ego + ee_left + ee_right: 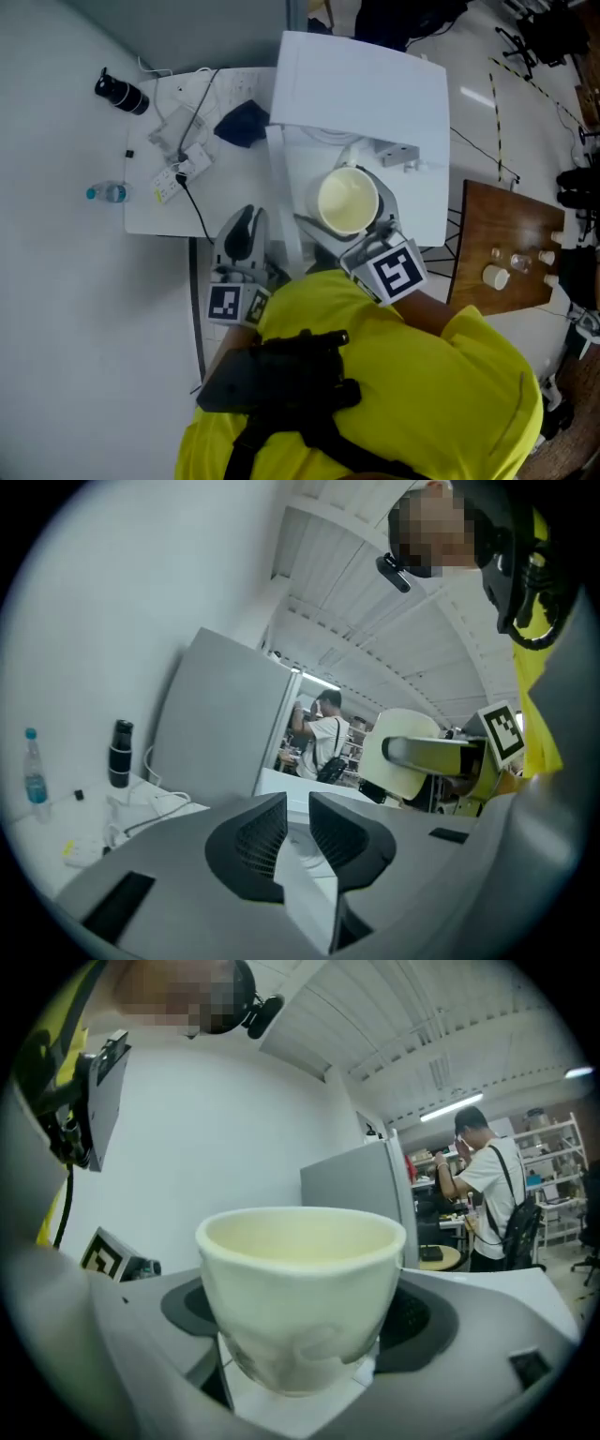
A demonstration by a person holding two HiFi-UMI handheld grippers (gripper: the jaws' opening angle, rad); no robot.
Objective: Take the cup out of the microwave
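The pale yellow cup [347, 200] hangs upright and empty in front of the white microwave [361, 84], outside it. My right gripper [348, 221] is shut on the cup, one finger on each side of its wall. In the right gripper view the cup [302, 1288] fills the middle between the pads. My left gripper [246, 216] hovers to the left of the microwave, above the table edge. Its jaws [298, 808] stand close together with a narrow gap and hold nothing. The left gripper view also catches the cup [405, 752] at the right.
The microwave stands on a white table [150, 211] that also bears a black flask [120, 92], a water bottle [108, 193], a power strip with cables [178, 169] and a dark cloth [242, 122]. A wooden table [506, 225] with small items is at the right. A grey panel [225, 724] rises behind.
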